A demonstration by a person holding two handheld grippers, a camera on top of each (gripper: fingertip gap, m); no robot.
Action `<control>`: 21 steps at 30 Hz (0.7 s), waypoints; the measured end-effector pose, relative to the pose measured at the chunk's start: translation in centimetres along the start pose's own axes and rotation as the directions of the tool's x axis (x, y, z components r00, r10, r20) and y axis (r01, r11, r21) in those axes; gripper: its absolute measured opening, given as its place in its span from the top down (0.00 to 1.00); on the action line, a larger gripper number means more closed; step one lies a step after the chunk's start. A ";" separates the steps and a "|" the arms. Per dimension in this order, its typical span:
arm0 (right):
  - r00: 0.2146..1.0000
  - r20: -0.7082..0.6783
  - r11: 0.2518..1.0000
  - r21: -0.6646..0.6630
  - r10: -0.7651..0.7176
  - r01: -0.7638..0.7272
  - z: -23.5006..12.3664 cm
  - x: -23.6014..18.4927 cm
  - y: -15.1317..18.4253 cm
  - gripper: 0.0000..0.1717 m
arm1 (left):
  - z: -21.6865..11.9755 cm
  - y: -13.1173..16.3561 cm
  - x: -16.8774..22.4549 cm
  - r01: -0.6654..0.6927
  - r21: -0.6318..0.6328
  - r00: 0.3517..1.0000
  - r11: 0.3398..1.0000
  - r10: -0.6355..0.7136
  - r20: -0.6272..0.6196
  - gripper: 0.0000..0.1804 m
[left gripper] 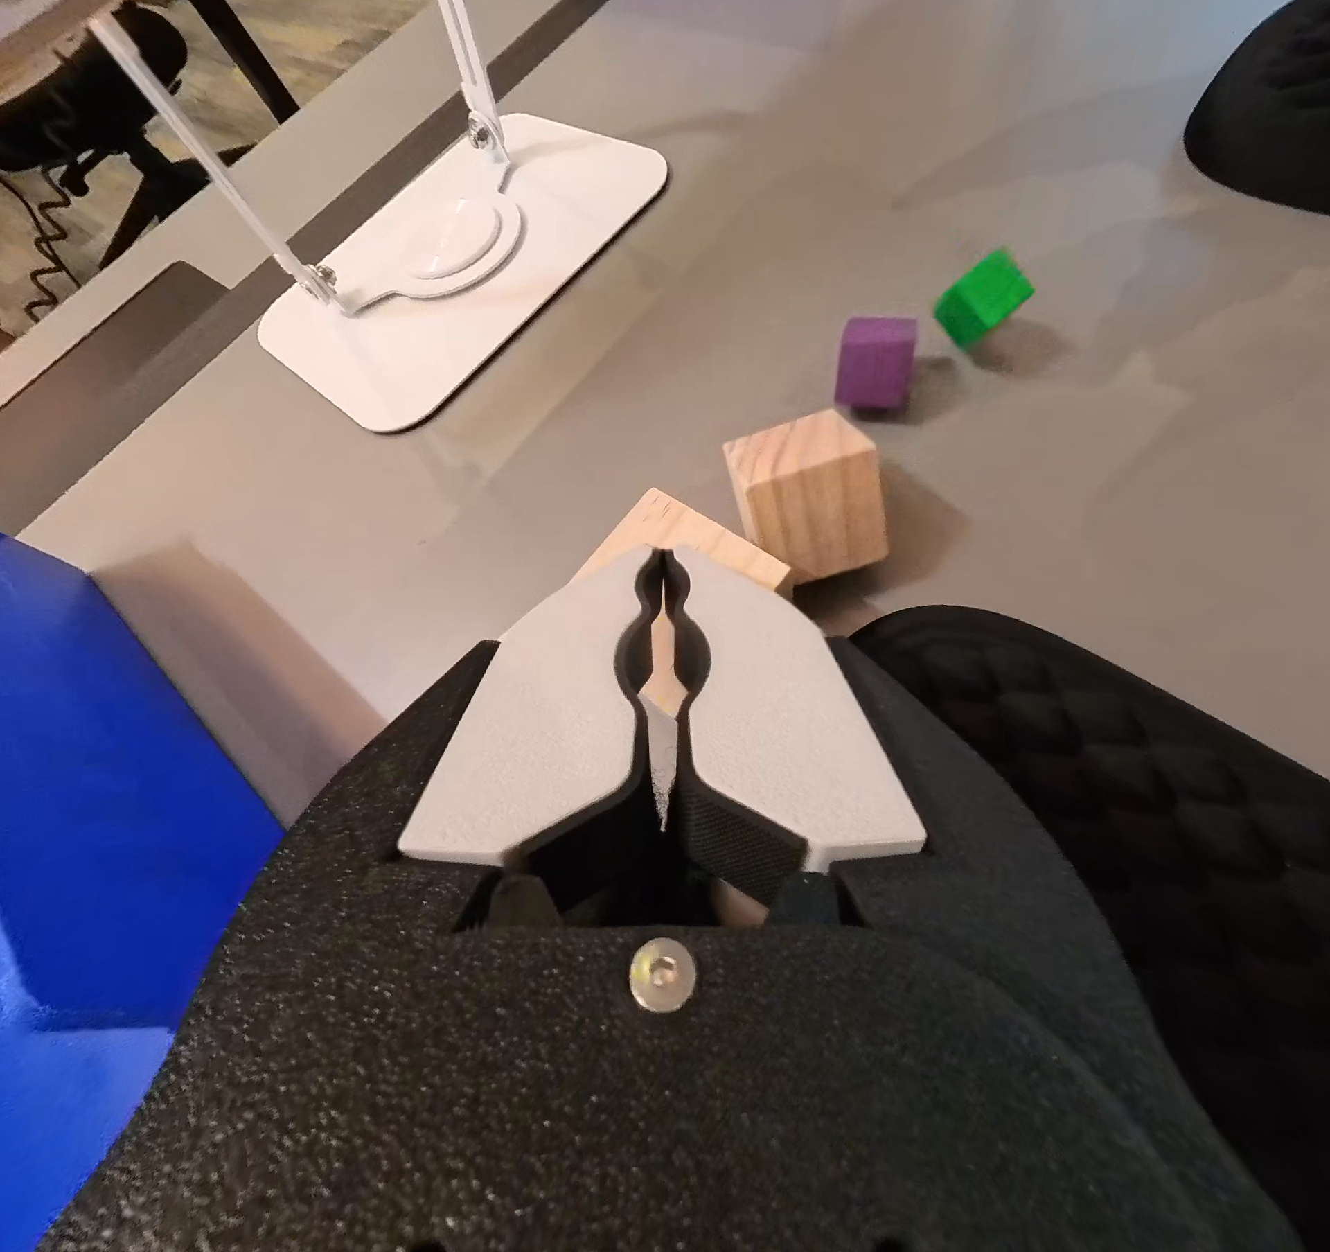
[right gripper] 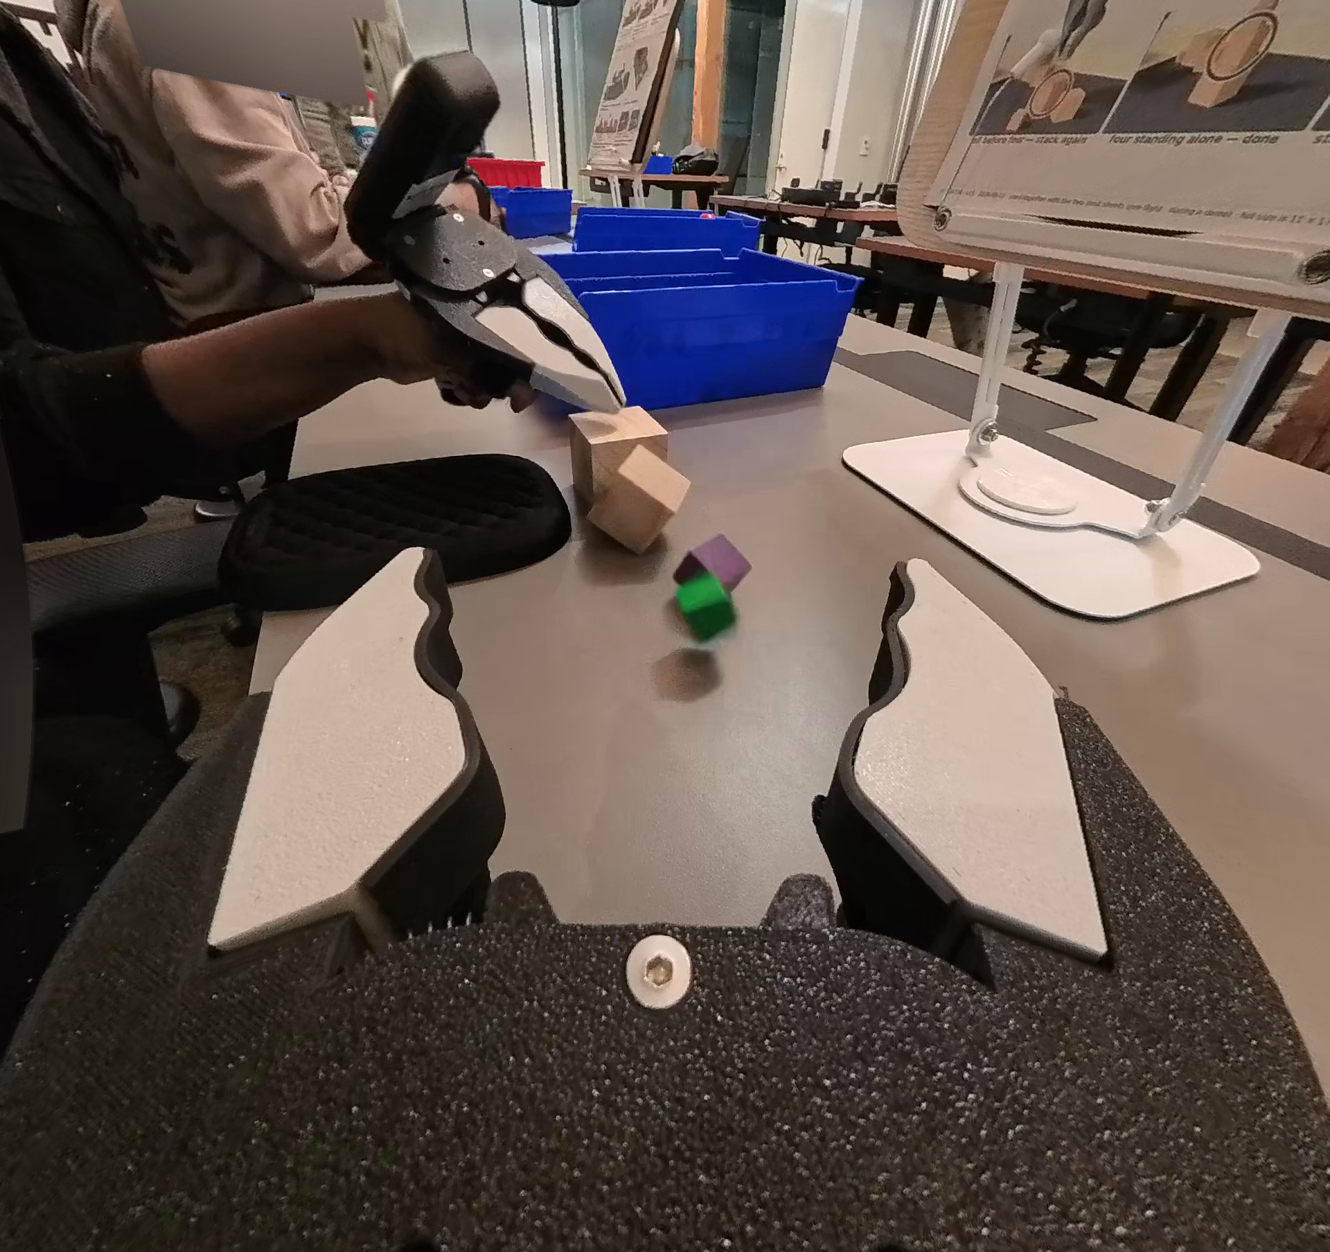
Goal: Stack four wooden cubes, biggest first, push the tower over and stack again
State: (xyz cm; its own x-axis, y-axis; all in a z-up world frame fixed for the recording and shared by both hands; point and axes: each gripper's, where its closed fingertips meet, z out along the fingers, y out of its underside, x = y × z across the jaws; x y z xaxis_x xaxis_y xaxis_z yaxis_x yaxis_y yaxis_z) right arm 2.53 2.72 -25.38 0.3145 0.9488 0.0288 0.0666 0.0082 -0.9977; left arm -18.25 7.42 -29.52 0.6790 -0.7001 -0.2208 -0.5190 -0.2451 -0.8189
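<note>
My left gripper [left gripper: 663, 555] is shut with nothing between its pads. Its tips sit at the top of a large plain wooden cube [left gripper: 684, 533], as the right wrist view also shows [right gripper: 619, 400]. A second wooden cube [right gripper: 640, 497] leans tilted against the first [right gripper: 612, 447]. Beyond it, a purple cube [right gripper: 716, 562] stands tipped on an edge. A blurred green cube [right gripper: 705, 605] is off the grey table [right gripper: 648, 821], with its shadow beneath it. My right gripper [right gripper: 662, 566] is wide open and empty, a little short of the small cubes.
Blue bins [right gripper: 705, 325] stand behind the cubes, and one [left gripper: 108, 785] is close on my left. A white sign stand base [right gripper: 1043, 533] sits at the right. A black padded armrest [right gripper: 388, 519] overlaps the table's near left edge. A person's arm holds the left gripper. About 25 cm separates my left fingertips from my right.
</note>
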 end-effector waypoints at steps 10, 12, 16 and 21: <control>1.000 0.002 1.000 -0.003 0.011 -0.011 0.0 0.1 0.1 0.34 | -2.3 -1.7 0.7 0.047 0.116 0.998 0.992 -0.050 0.025 0.88; 1.000 0.001 1.000 -0.003 0.009 -0.009 0.0 0.1 0.0 0.34 | -2.8 -1.9 0.5 0.058 0.140 0.997 0.988 -0.065 0.049 0.78; 1.000 0.002 1.000 -0.003 0.009 -0.009 0.0 0.1 0.1 0.34 | -3.5 -1.7 0.7 0.116 0.111 0.992 0.987 -0.120 0.028 0.55; 1.000 0.005 1.000 0.002 0.007 -0.007 0.0 0.0 0.0 0.34 | -4.1 -0.4 1.5 0.072 -0.060 0.994 0.996 -0.076 -0.077 0.34</control>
State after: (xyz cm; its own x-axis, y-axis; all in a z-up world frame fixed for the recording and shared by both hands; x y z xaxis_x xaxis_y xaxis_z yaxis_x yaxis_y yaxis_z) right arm 2.56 2.74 -25.35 0.3098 0.9505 0.0215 0.0621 0.0023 -0.9981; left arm -19.10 3.72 -27.33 0.6748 -0.7287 -0.1165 -0.4991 -0.3345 -0.7994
